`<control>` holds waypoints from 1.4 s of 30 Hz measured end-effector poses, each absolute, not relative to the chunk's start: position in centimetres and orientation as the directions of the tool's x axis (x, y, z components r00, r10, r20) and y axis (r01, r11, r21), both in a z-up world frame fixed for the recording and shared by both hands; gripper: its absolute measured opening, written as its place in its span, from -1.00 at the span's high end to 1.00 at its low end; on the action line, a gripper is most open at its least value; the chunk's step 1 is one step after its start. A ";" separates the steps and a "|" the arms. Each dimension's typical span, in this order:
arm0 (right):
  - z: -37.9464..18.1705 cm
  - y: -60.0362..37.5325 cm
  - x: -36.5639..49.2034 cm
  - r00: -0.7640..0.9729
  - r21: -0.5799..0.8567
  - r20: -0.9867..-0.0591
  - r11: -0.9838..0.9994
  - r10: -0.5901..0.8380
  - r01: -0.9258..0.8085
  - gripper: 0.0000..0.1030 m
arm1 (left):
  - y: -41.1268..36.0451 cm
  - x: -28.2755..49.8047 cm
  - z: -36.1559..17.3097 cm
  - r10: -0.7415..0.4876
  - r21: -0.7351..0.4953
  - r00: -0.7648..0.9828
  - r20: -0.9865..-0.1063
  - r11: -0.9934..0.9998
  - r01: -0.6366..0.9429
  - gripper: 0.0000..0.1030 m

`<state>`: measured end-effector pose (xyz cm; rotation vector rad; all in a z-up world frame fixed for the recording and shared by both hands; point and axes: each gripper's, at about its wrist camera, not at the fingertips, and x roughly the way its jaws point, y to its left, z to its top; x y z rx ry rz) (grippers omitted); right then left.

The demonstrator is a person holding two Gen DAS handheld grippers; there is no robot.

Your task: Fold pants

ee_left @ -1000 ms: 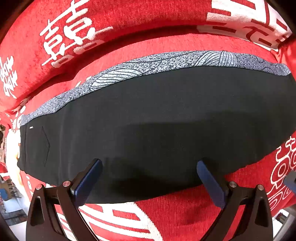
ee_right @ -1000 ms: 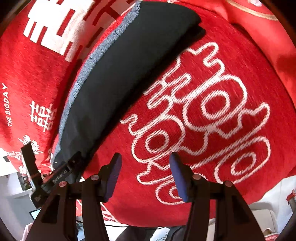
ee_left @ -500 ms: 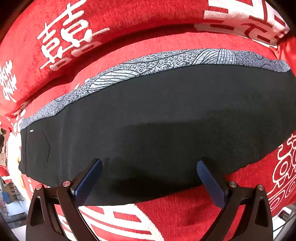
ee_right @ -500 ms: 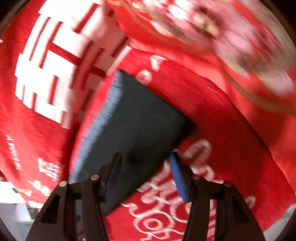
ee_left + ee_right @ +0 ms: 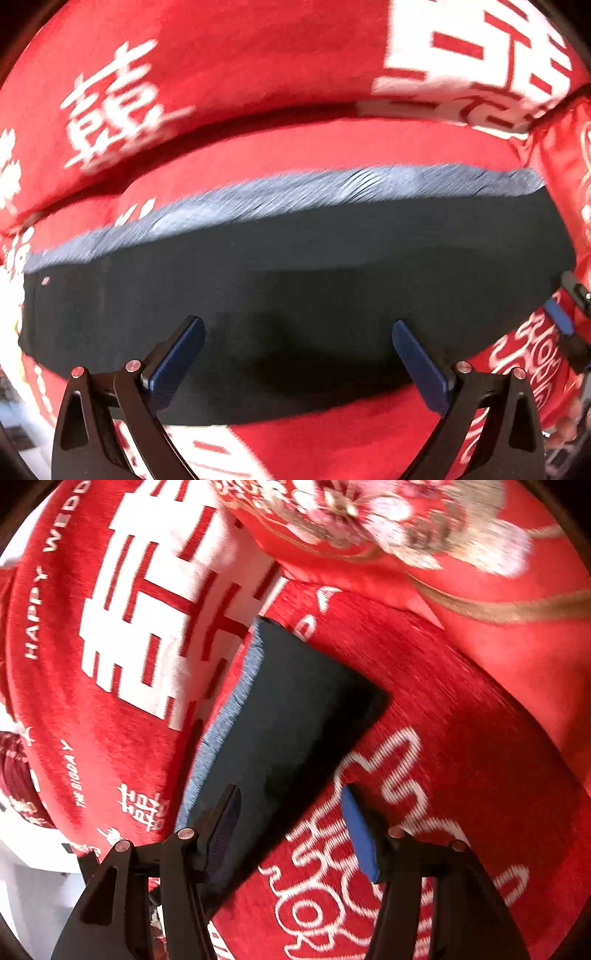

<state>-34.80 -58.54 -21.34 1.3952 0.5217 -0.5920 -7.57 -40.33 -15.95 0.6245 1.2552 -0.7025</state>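
Observation:
The black pants (image 5: 295,280) lie flat as one long strip on the red sofa seat, with a grey patterned band (image 5: 280,195) along their far edge. My left gripper (image 5: 297,354) is open and empty, hovering over the near edge at mid-length. My right gripper (image 5: 290,823) is open and empty above the pants' leg end (image 5: 295,716), straddling its near edge. The right gripper also shows at the far right of the left wrist view (image 5: 561,314).
The red sofa cover (image 5: 461,775) with white characters lies under the pants. The backrest (image 5: 258,74) rises just behind them. A red floral cushion (image 5: 424,535) sits past the leg end. White floor shows at lower left (image 5: 29,886).
My right gripper swung from beside the pants onto their leg end and opened wider. My left gripper pulled back a little, so more of the pants shows.

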 end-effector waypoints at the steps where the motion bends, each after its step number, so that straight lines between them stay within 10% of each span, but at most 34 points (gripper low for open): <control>1: -21.4 -58.7 -34.8 0.763 0.757 -0.642 0.091 -0.082 0.647 -0.18 | -41.5 -8.0 -16.7 -0.131 0.044 0.162 -0.978 0.628 0.777 -0.99; 15: -22.3 -60.0 -33.7 0.832 0.827 -0.546 0.100 -0.093 0.554 -0.20 | -43.3 -8.8 -18.6 -0.085 0.077 0.168 -0.982 0.633 0.770 -0.92; 18: -23.5 -61.5 -32.2 0.788 0.789 -0.614 0.011 -0.027 0.615 0.68 | -43.8 -8.5 -16.7 -0.121 0.078 0.193 -0.974 0.622 0.779 -0.67; 42: -8.5 -54.6 -21.1 0.659 0.465 -0.747 0.641 -0.085 0.611 0.73 | -42.6 -7.9 -18.5 -0.305 -0.142 0.055 -0.951 0.586 0.798 -0.68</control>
